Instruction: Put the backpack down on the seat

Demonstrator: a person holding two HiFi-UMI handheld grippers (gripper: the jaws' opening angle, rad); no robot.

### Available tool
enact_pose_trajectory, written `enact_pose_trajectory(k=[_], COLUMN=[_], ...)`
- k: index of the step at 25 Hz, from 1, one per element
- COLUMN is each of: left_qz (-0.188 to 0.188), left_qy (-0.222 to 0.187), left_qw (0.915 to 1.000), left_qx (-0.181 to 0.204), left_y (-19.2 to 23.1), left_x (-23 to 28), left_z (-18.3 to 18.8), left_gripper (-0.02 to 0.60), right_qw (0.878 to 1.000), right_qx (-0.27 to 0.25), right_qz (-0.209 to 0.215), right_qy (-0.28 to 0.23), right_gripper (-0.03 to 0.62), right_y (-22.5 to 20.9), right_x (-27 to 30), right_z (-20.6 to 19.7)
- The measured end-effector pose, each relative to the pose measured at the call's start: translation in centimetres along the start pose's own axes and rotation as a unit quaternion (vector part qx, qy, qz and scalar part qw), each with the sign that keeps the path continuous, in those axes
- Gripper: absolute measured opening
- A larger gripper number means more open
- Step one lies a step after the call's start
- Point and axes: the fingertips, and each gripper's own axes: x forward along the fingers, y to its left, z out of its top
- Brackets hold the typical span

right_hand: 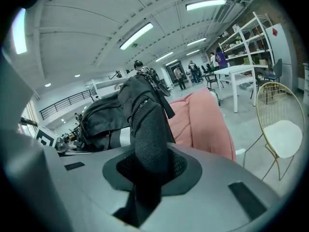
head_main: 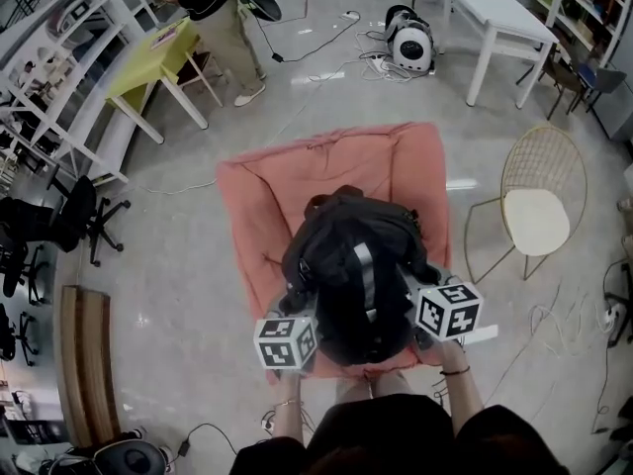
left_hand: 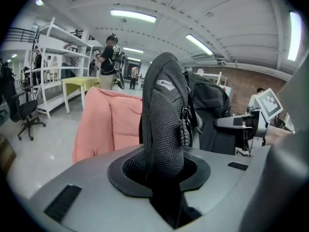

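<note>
Backpack (head_main: 351, 275) held upright over the seat (head_main: 262, 201), toward its front edge. Fingers of left gripper (left_hand: 161, 178) and right gripper (right_hand: 145, 178) are nearly closed, each pinching a strap (left_hand: 161, 115). Risk: released this far forward, the top-heavy backpack may topple off the seat's front.

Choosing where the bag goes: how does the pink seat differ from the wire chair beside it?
The pink seat is soft, wide fabric; the wire chair is a thin metal frame with a white pad. The backpack hangs over the pink seat; the wire chair holds nothing. Both stand on the floor.
</note>
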Motion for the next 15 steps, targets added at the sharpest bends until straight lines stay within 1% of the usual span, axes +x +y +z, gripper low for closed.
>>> enact_pose_trajectory(k=[8,15], left_qz=[0.002,0.011], left_qy=[0.034,0.045], left_qw=[0.9994,0.9987], left_qx=[-0.010,-0.020], left_y=[2.8,4.8], left_x=[4.3,7.3], left_z=[-1.2,-2.6], left_gripper=[0.103,0.103], right_qw=[0.999,0.998], right_qx=[0.021,0.031], right_qz=[0.000,0.000], right_qy=[0.028,0.047], right_gripper=[0.075,0.075], right_y=[-1.8,-2.8], right_x=[4.9,8.3], right_z=[-1.7,-3.4])
